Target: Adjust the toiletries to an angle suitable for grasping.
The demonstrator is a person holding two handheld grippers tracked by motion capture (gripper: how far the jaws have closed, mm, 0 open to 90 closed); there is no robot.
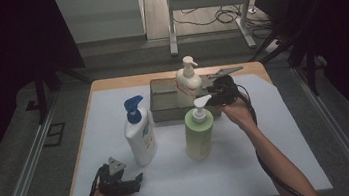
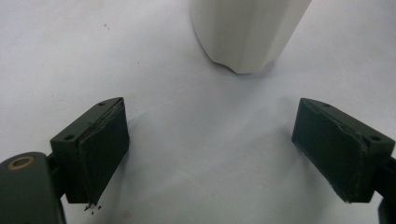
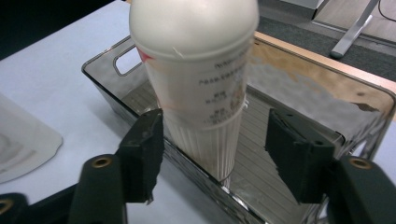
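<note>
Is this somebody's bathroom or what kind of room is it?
Probably a test lab, not a bathroom: dark curtains ring the table, metal rails flank it, and loose cables lie on the floor behind.

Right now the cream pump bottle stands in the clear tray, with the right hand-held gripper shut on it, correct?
Not quite: the right hand-held gripper is open, jaws apart on either side of the cream pump bottle, as the right gripper view shows. The bottle does stand in the clear plastic tray.

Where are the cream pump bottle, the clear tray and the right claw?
cream pump bottle (image 1: 188, 83): high view, on its body.
clear tray (image 3: 322, 95): right gripper view, on its far wall.
right claw (image 3: 212, 149): right gripper view, midway between its open fingertips.
</note>
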